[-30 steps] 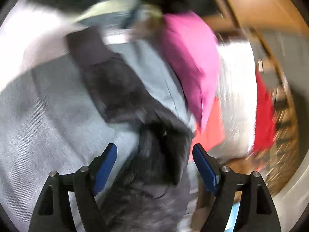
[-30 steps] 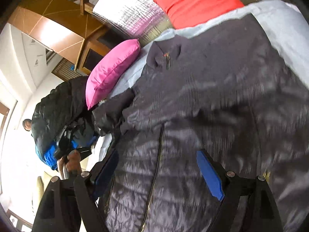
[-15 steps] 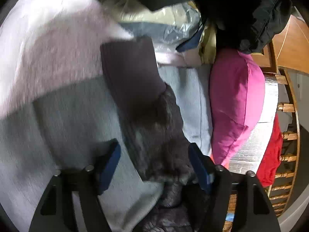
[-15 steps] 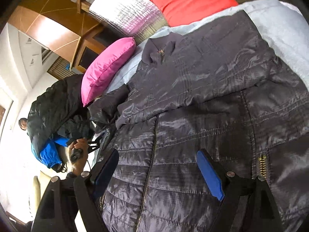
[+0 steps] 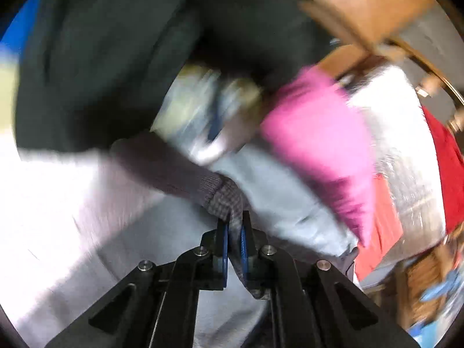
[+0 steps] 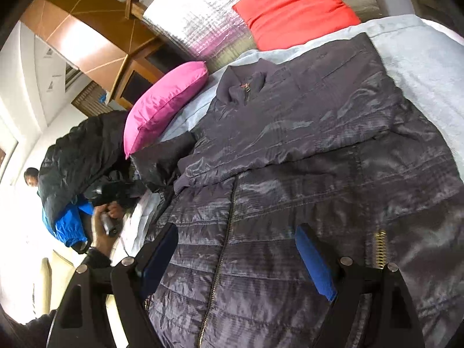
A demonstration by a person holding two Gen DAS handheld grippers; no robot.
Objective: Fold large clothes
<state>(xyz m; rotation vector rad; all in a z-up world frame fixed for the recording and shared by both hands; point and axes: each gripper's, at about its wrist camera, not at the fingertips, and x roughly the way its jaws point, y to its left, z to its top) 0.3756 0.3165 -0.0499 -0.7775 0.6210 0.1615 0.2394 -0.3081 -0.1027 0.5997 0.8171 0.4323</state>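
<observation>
A dark quilted jacket (image 6: pixel 290 174) lies spread on the pale blue bed sheet (image 6: pixel 420 58), front zip up, one sleeve folded across its chest. In the left wrist view my left gripper (image 5: pixel 235 235) is shut on the jacket's other sleeve (image 5: pixel 185 174), pinching the fabric just behind its ribbed cuff; the sleeve stretches away up-left, blurred. My right gripper (image 6: pixel 237 246) hovers open over the jacket's lower front, nothing between its blue pads (image 6: pixel 314 264). A hand (image 6: pixel 105 226) at the bed's left edge holds the left gripper's handle.
A pink pillow (image 6: pixel 162 104) lies beside the jacket's collar, a red pillow (image 6: pixel 295 8) and a silver quilted cushion (image 6: pixel 197 17) at the headboard. A black puffer jacket (image 6: pixel 81 156) and blue garment (image 6: pixel 66 226) are piled at the bed's left. A person (image 6: pixel 30 175) stands beyond them.
My left gripper closed on the sleeve near its cuff and rose with it, rolling. In the right wrist view the jacket has shifted slightly; the right gripper stays open.
</observation>
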